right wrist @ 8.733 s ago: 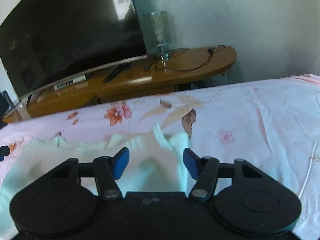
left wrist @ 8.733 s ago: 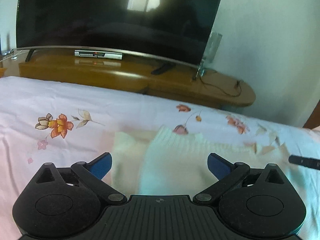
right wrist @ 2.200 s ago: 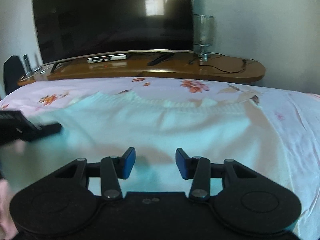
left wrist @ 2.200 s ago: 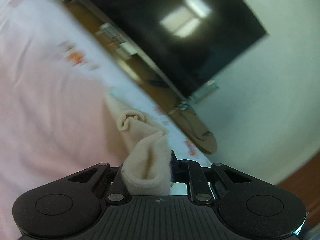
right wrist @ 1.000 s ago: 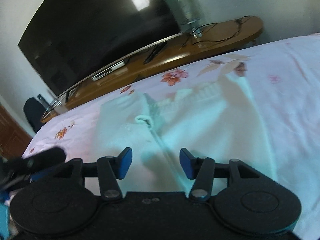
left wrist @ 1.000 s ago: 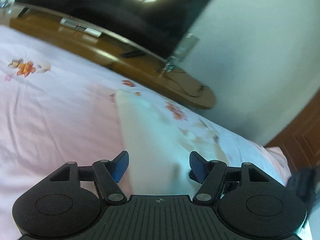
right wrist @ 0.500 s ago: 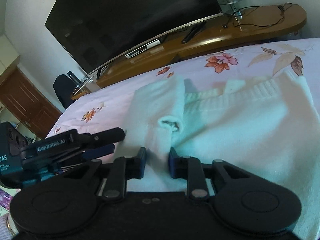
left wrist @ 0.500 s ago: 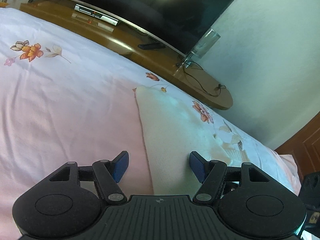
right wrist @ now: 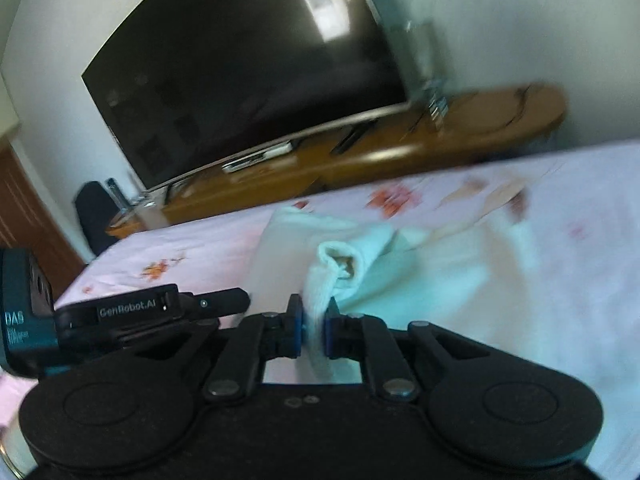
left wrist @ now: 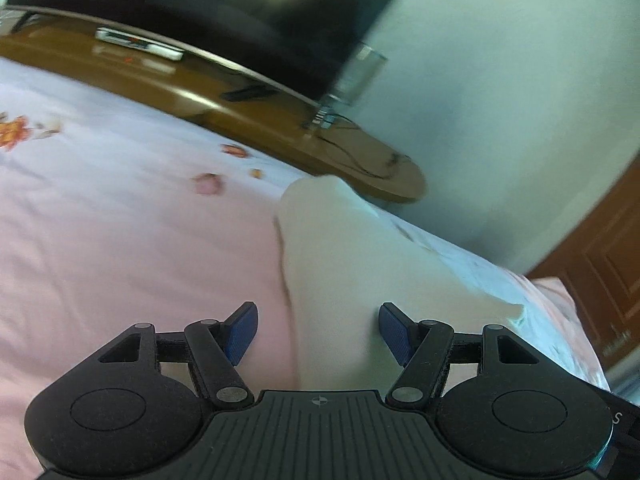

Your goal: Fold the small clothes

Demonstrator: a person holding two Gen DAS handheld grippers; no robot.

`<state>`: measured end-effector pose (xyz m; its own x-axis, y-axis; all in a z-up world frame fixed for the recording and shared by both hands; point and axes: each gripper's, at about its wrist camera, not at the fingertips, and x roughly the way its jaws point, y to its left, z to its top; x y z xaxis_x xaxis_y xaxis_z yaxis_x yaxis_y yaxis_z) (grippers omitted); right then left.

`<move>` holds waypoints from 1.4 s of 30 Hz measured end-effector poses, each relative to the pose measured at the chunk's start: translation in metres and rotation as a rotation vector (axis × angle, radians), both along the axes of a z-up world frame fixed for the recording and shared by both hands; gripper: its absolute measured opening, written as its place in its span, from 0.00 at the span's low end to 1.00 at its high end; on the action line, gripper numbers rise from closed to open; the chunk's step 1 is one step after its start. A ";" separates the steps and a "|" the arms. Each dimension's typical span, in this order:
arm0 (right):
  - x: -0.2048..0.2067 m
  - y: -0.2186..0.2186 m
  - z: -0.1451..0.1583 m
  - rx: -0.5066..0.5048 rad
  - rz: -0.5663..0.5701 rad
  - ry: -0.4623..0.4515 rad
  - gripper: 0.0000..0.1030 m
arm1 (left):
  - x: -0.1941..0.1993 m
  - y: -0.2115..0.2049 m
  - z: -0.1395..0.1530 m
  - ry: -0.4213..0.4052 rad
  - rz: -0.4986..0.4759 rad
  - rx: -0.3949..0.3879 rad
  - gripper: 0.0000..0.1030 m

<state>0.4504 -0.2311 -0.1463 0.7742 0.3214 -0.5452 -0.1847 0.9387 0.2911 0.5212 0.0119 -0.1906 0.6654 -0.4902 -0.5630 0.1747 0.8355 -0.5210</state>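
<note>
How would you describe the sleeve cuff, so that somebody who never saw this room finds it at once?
Start at the bed with the pink flowered sheet, before the big TV. A cream sweater lies on it. The cuff is the rolled tube end with a dark opening, standing up just above the shut right tongs, unlike the flat knit around it.

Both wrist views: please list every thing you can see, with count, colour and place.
cream knitted sweater: one, cream-white, on the bed, its sleeve cuff lifted
pink floral bedsheet: one, pale pink, covers the bed
large black television: one, black, on the stand
curved wooden TV stand: one, brown, behind the bed
clear glass vase: one, transparent, on the stand
left gripper: one, black, blue pads, jaws open over the sweater
right gripper: one, black, jaws shut on the sleeve
</note>
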 end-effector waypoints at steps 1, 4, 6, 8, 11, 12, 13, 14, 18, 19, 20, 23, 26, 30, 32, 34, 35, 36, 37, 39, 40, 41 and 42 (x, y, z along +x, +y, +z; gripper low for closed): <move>-0.007 -0.006 0.002 -0.016 -0.015 -0.005 0.10 | -0.002 -0.005 0.001 0.000 -0.019 0.000 0.64; -0.021 -0.029 -0.002 -0.048 -0.089 0.020 0.10 | -0.008 -0.020 -0.002 0.020 -0.067 0.006 0.64; -0.025 -0.044 -0.016 -0.047 -0.154 0.063 0.10 | -0.015 -0.028 -0.007 0.034 -0.089 0.024 0.64; -0.023 -0.054 -0.036 -0.013 -0.170 0.143 0.11 | -0.020 -0.034 -0.015 0.062 -0.113 0.048 0.64; -0.027 -0.063 -0.047 0.069 -0.176 0.193 0.20 | -0.025 -0.039 -0.023 0.088 -0.143 0.072 0.64; -0.031 -0.065 -0.045 0.081 -0.173 0.192 0.28 | -0.027 -0.040 -0.023 0.084 -0.147 0.078 0.64; -0.035 -0.066 -0.044 0.083 -0.171 0.192 0.31 | -0.027 -0.040 -0.022 0.081 -0.148 0.083 0.64; -0.040 -0.068 -0.043 0.084 -0.171 0.199 0.38 | -0.028 -0.041 -0.022 0.083 -0.148 0.086 0.64; -0.053 -0.072 -0.050 0.104 -0.154 0.256 0.41 | -0.032 -0.045 -0.021 0.090 -0.165 0.103 0.64; -0.057 -0.071 -0.050 0.098 -0.146 0.259 0.40 | -0.035 -0.046 -0.021 0.089 -0.174 0.107 0.64; -0.061 -0.069 -0.049 0.082 -0.142 0.258 0.35 | -0.037 -0.046 -0.022 0.085 -0.180 0.112 0.64; -0.069 -0.070 -0.049 0.105 -0.134 0.276 0.14 | -0.039 -0.046 -0.021 0.082 -0.194 0.117 0.64; -0.077 -0.076 -0.049 0.096 -0.148 0.276 0.08 | -0.039 -0.046 -0.021 0.082 -0.200 0.121 0.64; -0.069 -0.076 -0.045 0.096 -0.126 0.285 0.17 | -0.034 -0.042 -0.012 0.081 -0.184 0.096 0.64; -0.061 -0.081 -0.034 0.139 -0.130 0.237 0.35 | -0.028 -0.040 -0.004 0.053 -0.172 0.095 0.64; -0.047 -0.088 -0.028 0.187 -0.142 0.195 0.52 | -0.018 -0.039 0.004 0.038 -0.158 0.091 0.64; -0.038 -0.090 -0.026 0.199 -0.150 0.183 0.57 | -0.013 -0.039 0.007 0.032 -0.150 0.087 0.64; -0.026 -0.092 -0.024 0.203 -0.156 0.170 0.57 | -0.008 -0.039 0.010 0.024 -0.139 0.085 0.64; -0.017 -0.093 -0.024 0.207 -0.159 0.160 0.57 | -0.003 -0.040 0.012 0.020 -0.128 0.084 0.64; 0.004 -0.097 -0.027 0.215 -0.180 0.154 0.56 | 0.006 -0.039 0.011 0.029 -0.105 0.069 0.64; 0.015 -0.099 -0.028 0.220 -0.187 0.148 0.56 | 0.010 -0.040 0.008 0.041 -0.101 0.067 0.64; 0.023 -0.100 -0.030 0.214 -0.193 0.147 0.56 | 0.012 -0.041 0.005 0.052 -0.097 0.066 0.64; 0.031 -0.100 -0.032 0.201 -0.193 0.144 0.55 | 0.014 -0.041 0.001 0.058 -0.090 0.061 0.64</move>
<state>0.4812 -0.3313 -0.1785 0.7505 0.2887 -0.5944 0.0480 0.8733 0.4848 0.5353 -0.0292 -0.1891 0.5859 -0.5098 -0.6299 0.2214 0.8485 -0.4807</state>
